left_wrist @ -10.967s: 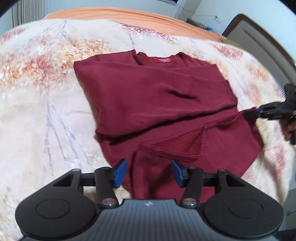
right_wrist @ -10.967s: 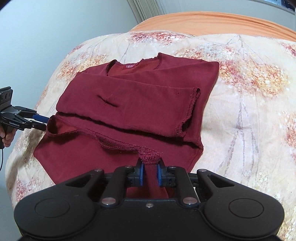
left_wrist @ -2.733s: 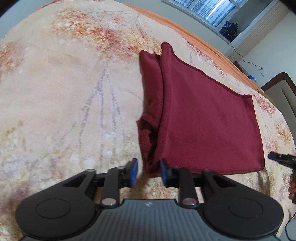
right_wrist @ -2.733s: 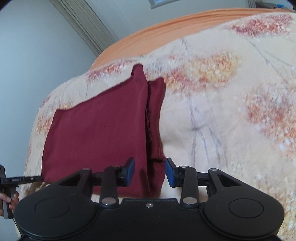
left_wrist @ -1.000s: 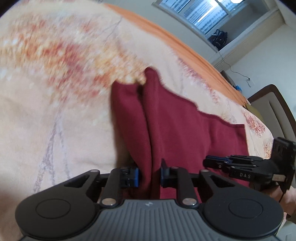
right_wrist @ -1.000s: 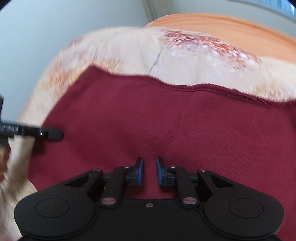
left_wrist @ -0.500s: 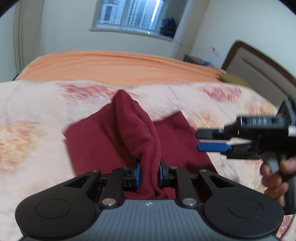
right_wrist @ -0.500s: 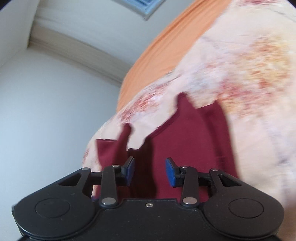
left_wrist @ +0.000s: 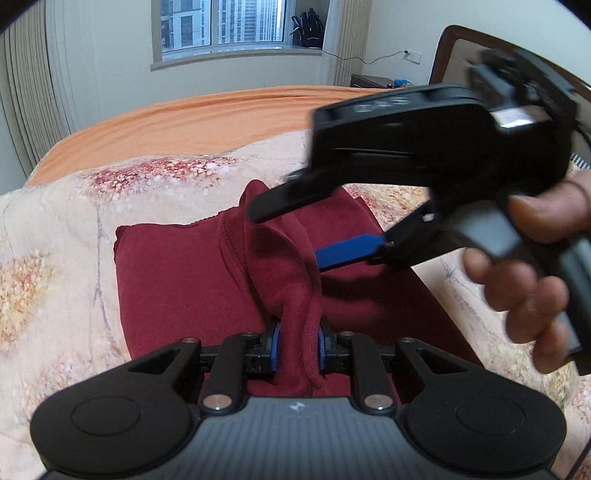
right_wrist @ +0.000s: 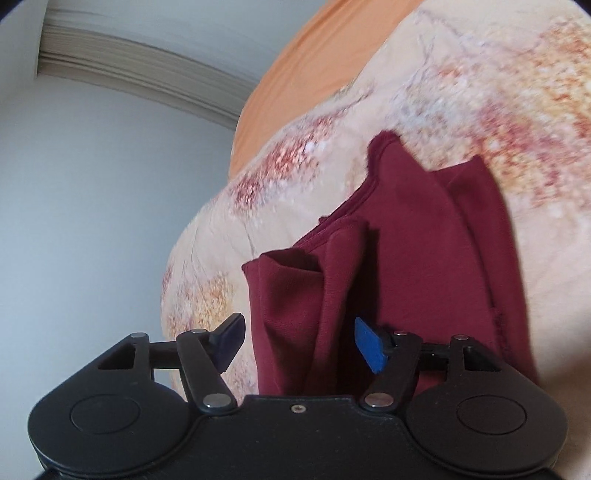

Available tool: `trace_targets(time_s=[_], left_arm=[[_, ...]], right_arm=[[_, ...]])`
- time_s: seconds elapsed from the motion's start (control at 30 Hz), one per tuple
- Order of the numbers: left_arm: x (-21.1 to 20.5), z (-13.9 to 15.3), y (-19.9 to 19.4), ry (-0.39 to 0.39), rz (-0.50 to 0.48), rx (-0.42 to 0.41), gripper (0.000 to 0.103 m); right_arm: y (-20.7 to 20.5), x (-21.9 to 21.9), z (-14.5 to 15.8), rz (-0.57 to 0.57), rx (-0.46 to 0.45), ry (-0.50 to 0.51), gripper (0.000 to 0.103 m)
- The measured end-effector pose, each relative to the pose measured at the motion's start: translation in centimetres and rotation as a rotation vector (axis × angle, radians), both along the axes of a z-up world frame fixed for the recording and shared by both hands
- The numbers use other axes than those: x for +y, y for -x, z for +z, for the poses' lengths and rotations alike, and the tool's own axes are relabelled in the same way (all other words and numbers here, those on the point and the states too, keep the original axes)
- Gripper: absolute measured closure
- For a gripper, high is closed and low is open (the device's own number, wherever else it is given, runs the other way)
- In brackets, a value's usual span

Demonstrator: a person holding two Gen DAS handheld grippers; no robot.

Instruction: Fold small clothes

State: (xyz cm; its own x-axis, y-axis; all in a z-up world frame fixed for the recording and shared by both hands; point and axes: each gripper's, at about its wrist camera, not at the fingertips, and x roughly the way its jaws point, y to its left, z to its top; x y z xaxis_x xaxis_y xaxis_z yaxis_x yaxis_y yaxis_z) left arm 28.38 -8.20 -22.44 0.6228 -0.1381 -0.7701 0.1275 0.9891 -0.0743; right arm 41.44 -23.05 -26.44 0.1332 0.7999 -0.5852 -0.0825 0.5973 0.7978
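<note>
— Lifted since a second ago: maroon top (left_wrist: 177,280), then flat on the blanket, now pulled up into a ridge at its near edge. Held by?

— Pinched by left gripper (left_wrist: 297,349), blue pads pressed tight on a gathered bunch of the hem. Rest of the cloth lying folded on the floral blanket (left_wrist: 48,266), back edge stitched and slightly wavy.

— And right gripper (right_wrist: 300,339)?

— Spread wide, nothing clamped; raised fold of fabric standing between the fingers, touching neither pad as far as visible. Seen from the left wrist view hovering just above the ridge, right hand (left_wrist: 532,258) wrapped round the handle.

— Room around?

— Bare blanket on the left of the top and beyond its far edge; orange sheet (left_wrist: 184,125) farther back, then wall and window (left_wrist: 221,26). Headboard (left_wrist: 454,48) at far right, well apart.

— Anything readable?

— Raised lettering on the right gripper's body, too blurred to read. Small logo on the left gripper's housing, not legible.
</note>
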Motion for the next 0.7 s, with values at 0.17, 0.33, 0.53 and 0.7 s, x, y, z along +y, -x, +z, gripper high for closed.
trace_targets(time_s=[0.17, 0.33, 0.53, 0.7], left_arm=[[2.2, 0.8, 1.3, 0.143, 0.041, -0.008, 0.055], [7.3, 3.8, 5.8, 0.311, 0.178, -0.096, 0.028], [7.1, 3.4, 10.8, 0.091, -0.018, -0.115, 0.025], [1.1, 1.4, 13.7, -0.245, -0.335, -0.185, 0.025]], right_arm=[[-0.8, 1.1, -0.4, 0.056, -0.006, 0.051, 0.072], [-1.0, -0.2, -0.8, 0.036, 0.011, 0.056, 0.072], [-0.7, -1.5, -1.3, 0.001, 0.075, 0.015, 0.055], [-0.9, -0.8, -1.0, 0.019, 0.09, 0.008, 0.043]])
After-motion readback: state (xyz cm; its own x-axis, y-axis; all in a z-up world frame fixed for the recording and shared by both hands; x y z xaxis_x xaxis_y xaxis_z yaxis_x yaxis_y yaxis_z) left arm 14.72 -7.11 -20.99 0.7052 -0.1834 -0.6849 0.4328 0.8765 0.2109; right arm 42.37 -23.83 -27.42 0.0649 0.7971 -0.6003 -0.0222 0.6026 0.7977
